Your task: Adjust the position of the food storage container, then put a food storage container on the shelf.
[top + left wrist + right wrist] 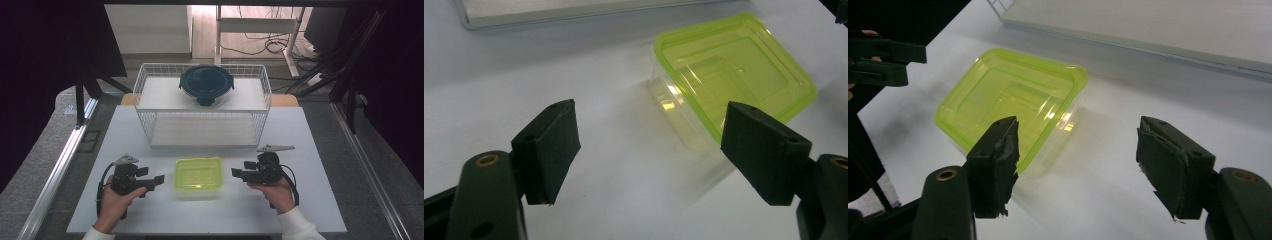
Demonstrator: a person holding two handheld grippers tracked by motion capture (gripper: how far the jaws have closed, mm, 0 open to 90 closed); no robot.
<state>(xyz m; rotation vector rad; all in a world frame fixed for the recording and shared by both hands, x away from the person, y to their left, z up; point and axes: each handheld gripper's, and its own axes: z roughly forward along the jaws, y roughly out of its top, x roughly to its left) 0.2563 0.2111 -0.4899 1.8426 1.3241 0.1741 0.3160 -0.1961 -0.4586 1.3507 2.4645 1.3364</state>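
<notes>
Right gripper (pixel 235 172) is held with jaws wide apart and nothing between them; the box (pixel 198 175) lies on the table (pixel 310 200) just ahead of its tips, long axis running across between both grippers. Left gripper (pixel 159 179), likewise spread and empty, is seen about equally near, opposite. Box, green-lidded, appears empty; a lidded bowl (pixel 206 84) is kept in the basket (pixel 150 130) beyond.

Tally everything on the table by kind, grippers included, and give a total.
Grippers: 2, left gripper and right gripper
Lidded containers: 2, green-lidded container and round dark-lidded container
Wire racks: 1, white wire rack
Total: 5
</notes>
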